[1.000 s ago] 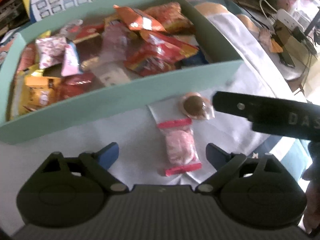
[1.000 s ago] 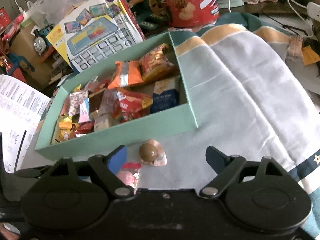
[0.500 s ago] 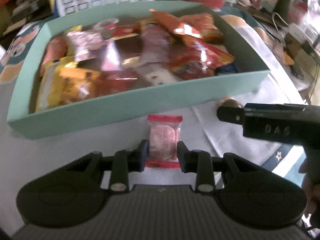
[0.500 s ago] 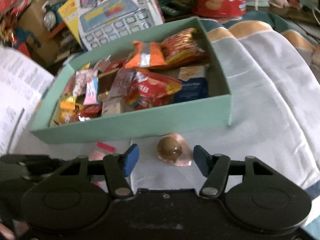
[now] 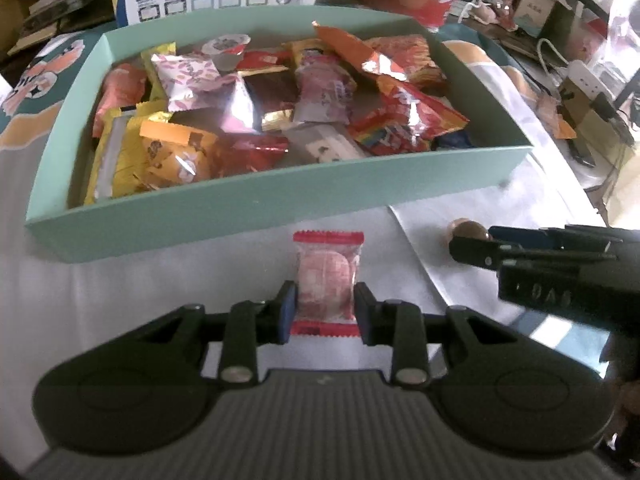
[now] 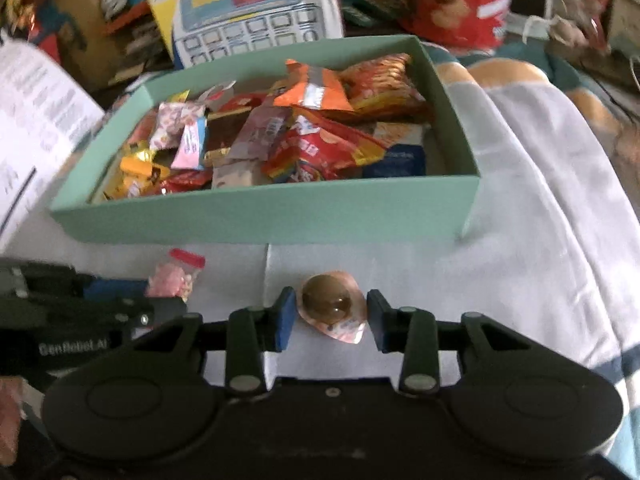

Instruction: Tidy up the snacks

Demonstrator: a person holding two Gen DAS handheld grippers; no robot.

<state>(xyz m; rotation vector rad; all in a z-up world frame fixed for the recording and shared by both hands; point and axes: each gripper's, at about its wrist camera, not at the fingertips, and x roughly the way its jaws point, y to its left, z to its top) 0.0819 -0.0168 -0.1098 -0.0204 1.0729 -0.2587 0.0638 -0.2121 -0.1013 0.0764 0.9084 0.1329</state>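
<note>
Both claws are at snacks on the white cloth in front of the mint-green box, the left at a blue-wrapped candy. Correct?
Not quite: the left wrist view shows the left claw around a pink candy in a clear, red-edged wrapper, not blue. The rest holds.

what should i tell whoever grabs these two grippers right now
Left gripper: jaws closed on the pink candy packet, which stands just in front of the green box.
Right gripper: jaws have just been closing around the round brown jelly cup; pads at its wrapper edges, a firm grip is not clear.
Done: most snacks already lie piled in the box.
Left: confirm the right grip, lift both pieces over the near wall and drop them in. No other loose snacks show on the white cloth.
</note>
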